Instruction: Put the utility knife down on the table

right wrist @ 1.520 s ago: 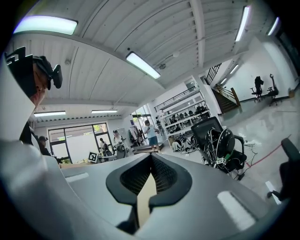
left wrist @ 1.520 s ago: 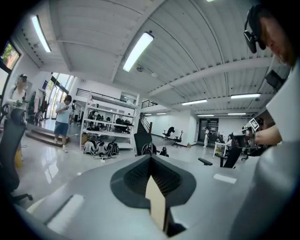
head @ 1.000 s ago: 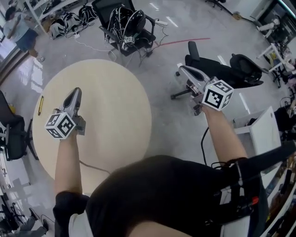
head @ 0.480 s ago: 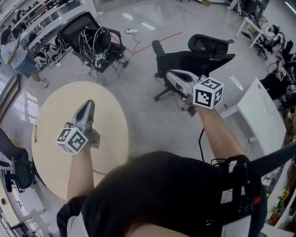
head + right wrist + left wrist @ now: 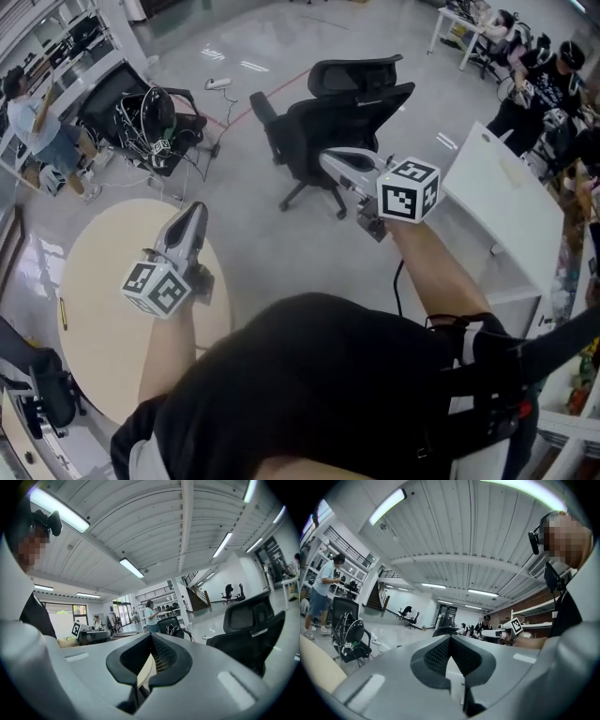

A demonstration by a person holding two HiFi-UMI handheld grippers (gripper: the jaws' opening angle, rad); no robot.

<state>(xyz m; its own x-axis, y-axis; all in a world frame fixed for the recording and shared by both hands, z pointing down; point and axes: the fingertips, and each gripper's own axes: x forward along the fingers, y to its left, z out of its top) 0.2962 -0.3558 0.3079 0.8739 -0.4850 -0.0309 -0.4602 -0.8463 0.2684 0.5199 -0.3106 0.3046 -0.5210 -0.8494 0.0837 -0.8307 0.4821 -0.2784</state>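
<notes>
Both left tool (image 5: 194,210) and right tool (image 5: 326,157) are closed, empty, well apart from the utility knife (image 5: 63,312).

No text, label, brand, number or sign can be read in any view.

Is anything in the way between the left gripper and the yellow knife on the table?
No. Only bare table shows between the left gripper, shut and empty, and the utility knife lying near the table's left edge.
</notes>
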